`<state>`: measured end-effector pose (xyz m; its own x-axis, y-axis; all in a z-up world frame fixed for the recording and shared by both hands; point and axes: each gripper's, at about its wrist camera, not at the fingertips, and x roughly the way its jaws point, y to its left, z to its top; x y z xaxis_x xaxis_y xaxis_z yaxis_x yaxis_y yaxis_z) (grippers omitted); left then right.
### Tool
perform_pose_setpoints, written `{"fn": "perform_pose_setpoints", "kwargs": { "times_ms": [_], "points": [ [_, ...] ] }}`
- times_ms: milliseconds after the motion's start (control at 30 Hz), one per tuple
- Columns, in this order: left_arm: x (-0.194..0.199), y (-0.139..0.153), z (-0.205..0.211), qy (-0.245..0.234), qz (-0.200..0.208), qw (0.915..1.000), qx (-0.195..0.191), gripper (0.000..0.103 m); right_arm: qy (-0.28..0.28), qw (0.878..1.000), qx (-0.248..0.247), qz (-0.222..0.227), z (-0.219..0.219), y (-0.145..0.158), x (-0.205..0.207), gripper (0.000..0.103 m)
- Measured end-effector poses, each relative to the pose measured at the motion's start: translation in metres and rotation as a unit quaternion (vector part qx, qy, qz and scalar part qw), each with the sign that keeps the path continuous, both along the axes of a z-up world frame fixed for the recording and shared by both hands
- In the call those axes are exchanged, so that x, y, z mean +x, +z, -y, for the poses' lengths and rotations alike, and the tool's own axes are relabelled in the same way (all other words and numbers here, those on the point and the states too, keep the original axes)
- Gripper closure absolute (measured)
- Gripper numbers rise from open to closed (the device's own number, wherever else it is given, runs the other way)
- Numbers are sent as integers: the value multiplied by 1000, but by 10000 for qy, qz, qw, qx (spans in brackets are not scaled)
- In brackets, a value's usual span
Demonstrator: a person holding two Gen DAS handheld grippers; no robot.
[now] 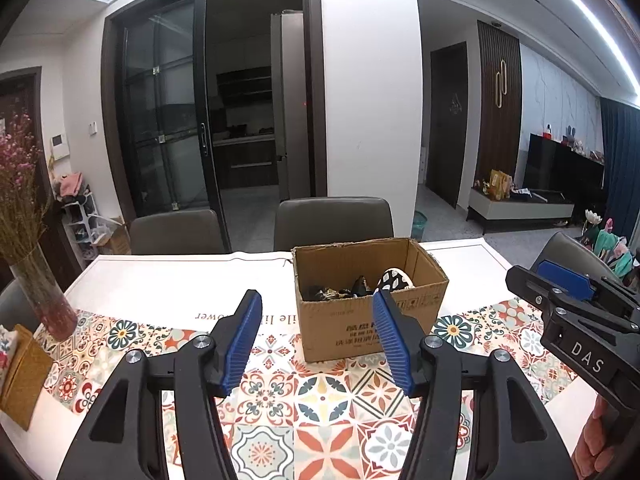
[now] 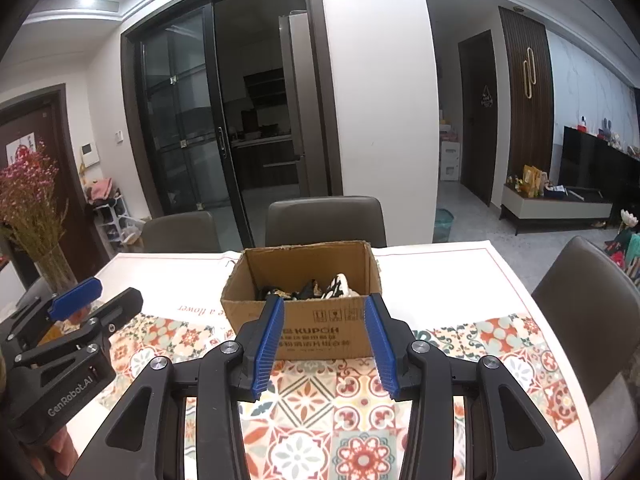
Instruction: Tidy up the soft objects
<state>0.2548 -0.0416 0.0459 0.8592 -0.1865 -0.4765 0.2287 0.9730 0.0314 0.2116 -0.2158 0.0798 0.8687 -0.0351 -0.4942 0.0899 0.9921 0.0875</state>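
An open cardboard box (image 1: 368,320) stands on the table with the patterned tile cloth (image 1: 320,400). Inside lie several soft black, white and patterned items (image 1: 360,286), bunched together. The box also shows in the right wrist view (image 2: 316,332), with the soft items (image 2: 316,290) inside. My left gripper (image 1: 318,300) is open and empty, held just in front of the box. My right gripper (image 2: 324,304) is open and empty, also in front of the box. Each gripper shows in the other's view: the right gripper (image 1: 560,280) at the right edge, the left gripper (image 2: 80,300) at the left.
A glass vase of dried pink flowers (image 1: 44,300) stands at the table's left, with a woven yellow item (image 1: 20,376) beside it. Grey chairs (image 1: 334,220) stand behind the table and one chair (image 2: 592,300) at its right side.
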Motion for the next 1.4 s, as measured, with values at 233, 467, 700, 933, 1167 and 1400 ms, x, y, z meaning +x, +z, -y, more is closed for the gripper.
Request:
{"fn": "perform_pose_setpoints", "kwargs": {
  "times_ms": [233,467,700,933,1167,1400],
  "points": [
    [-28,6,-7,52,66,9999,-57,40,-68,9999,68,55,-1,5,-30,60],
    [-50,14,-9,87,210,9997,-69,35,-173,9997,21,140,-3,10,-50,52],
    [-60,14,-10,133,228,9996,-86,26,-199,9997,-15,137,-2,12,-61,47],
    [-68,11,-13,249,227,9994,-30,19,-310,9993,-160,160,-4,14,-69,42],
    [-77,10,-16,346,297,9990,-17,10,-365,9990,-199,155,-6,15,-74,38],
    [-84,12,-22,482,394,9981,40,3,-367,9990,-189,153,-5,16,-75,38]
  ]
}}
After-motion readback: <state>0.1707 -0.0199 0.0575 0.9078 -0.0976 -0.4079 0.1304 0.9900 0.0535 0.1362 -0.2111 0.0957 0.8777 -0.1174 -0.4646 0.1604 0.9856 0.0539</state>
